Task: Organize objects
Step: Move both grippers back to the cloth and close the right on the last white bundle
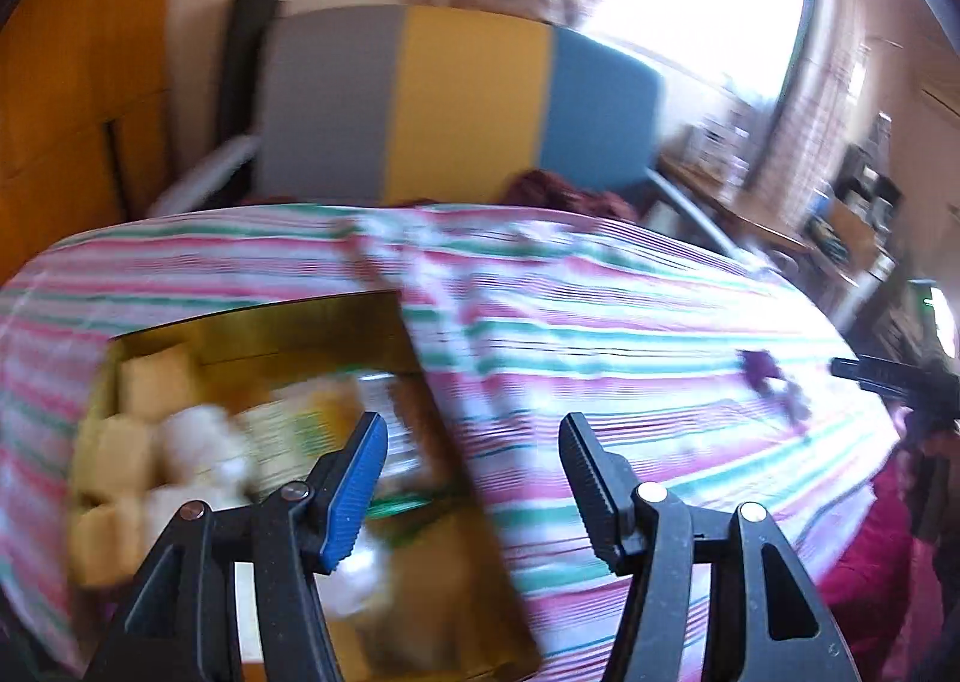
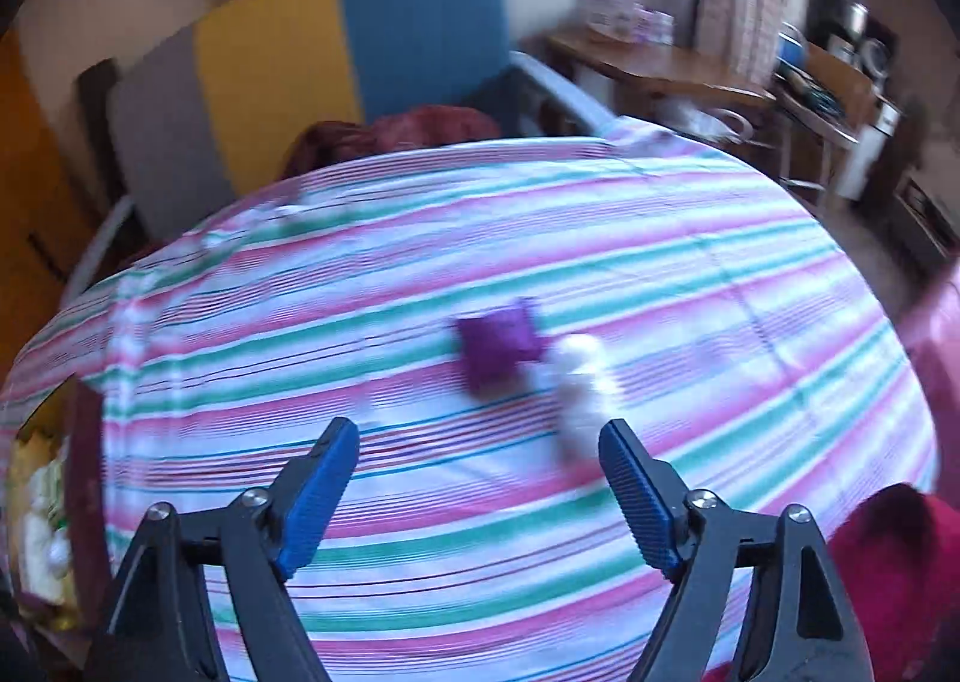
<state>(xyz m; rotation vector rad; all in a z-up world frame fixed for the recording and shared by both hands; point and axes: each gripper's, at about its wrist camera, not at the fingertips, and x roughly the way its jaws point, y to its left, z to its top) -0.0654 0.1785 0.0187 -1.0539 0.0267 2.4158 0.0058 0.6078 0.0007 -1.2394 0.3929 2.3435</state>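
Through the left wrist camera, I am seeing my left claw standing wide apart and holding nothing, its fingers touching no object. It is hanging over the near edge of a gold box that is sitting on the striped cloth of the tabletop. Inside the box, pale blocks, a white soft lump and a green-and-white packet are lying together, all blurred. Far to the right a small purple thing is lying on the cloth, near the tip of the other claw.

Through the right wrist camera, I am seeing my right claw spread just as wide and gripping nothing. The purple thing is lying ahead of it on the cloth, with a white blurred thing just beside it, close to the right finger. The box is showing only as a sliver at the left edge here.
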